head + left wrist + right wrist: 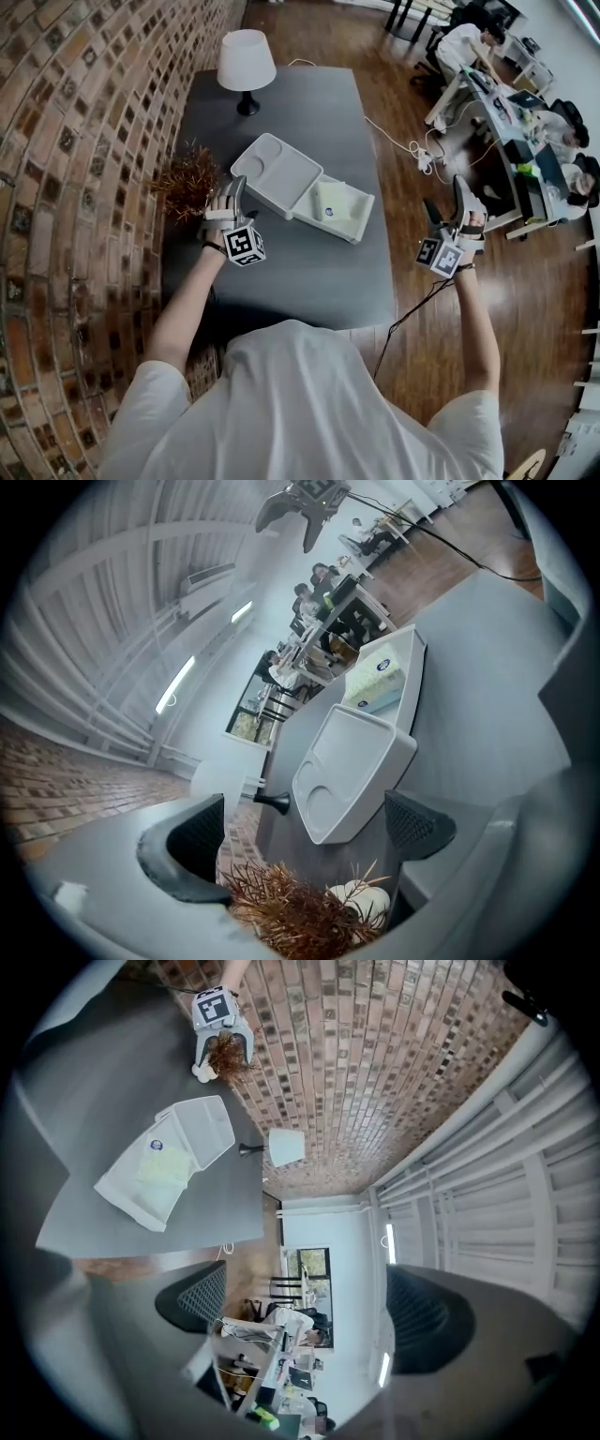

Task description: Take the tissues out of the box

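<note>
The left claw [309, 827], near the desk's [309, 272] left edge, and the right claw [309, 1312], out past its right edge, both stand apart and empty. Best bring the right one over the open box [360, 228] and pinch the tissues [330, 202] across their narrow width while the left steadies the lid [277, 173]. The tissues, a flat pale-yellow pack with a dark round mark, lie in the white box mid-desk.

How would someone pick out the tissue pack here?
On the dark grey table sits an open white plastic box. In its tray half lies the tissue pack, pale yellow-green with a dark round mark, unlike the bare white lid beside it.
</note>
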`<state>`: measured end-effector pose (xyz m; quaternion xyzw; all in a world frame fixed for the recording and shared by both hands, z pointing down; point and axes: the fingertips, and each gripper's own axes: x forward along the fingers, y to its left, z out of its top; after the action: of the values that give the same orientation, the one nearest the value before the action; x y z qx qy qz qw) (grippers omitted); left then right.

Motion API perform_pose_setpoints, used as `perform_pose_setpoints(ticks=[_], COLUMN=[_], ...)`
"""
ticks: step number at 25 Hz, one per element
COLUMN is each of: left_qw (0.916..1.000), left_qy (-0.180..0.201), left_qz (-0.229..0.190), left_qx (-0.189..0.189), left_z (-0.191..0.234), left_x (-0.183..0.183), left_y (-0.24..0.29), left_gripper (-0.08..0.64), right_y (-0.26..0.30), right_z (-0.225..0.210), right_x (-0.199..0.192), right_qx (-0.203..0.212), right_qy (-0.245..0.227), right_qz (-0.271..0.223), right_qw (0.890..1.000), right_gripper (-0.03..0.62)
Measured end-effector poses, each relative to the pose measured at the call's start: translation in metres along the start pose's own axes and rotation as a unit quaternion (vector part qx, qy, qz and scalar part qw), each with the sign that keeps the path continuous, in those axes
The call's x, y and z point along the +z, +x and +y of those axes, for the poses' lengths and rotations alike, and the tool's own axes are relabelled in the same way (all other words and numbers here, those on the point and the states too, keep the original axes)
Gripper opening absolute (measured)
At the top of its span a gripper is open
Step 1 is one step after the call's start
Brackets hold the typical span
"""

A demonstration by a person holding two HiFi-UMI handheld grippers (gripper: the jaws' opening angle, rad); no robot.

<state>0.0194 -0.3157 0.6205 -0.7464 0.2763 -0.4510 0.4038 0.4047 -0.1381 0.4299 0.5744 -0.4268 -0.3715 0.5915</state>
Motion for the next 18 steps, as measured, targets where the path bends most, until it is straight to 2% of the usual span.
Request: perform_pose_setpoints(ticks=[4,11,18], left_qw=[0.9998,0.9986,0.9969], left_qy=[-0.016,-0.050,-0.071], left_qz=[0.005,0.017,0.028], left_qx=[0.007,0.011,0.020], left_z=[0.006,0.009,0.010], left_x=[-0.004,-0.017,-0.023], left_y=[-0.007,-0.020,-0.039], left_gripper=[0.525,0.525,0.522], right_y=[0.007,0.024,0.043], right_z=[0.019,0.045,0.066], right_x=[0.006,0.021,0.043], right_qx=[0.022,0.058,0.089], right_qy=[0.038,0.076,0.087], right_qz=[-0.002,-0.012,-0.028], right_qw=[0.999,0.995,0.992], right_gripper=[0.531,0.531,0.537])
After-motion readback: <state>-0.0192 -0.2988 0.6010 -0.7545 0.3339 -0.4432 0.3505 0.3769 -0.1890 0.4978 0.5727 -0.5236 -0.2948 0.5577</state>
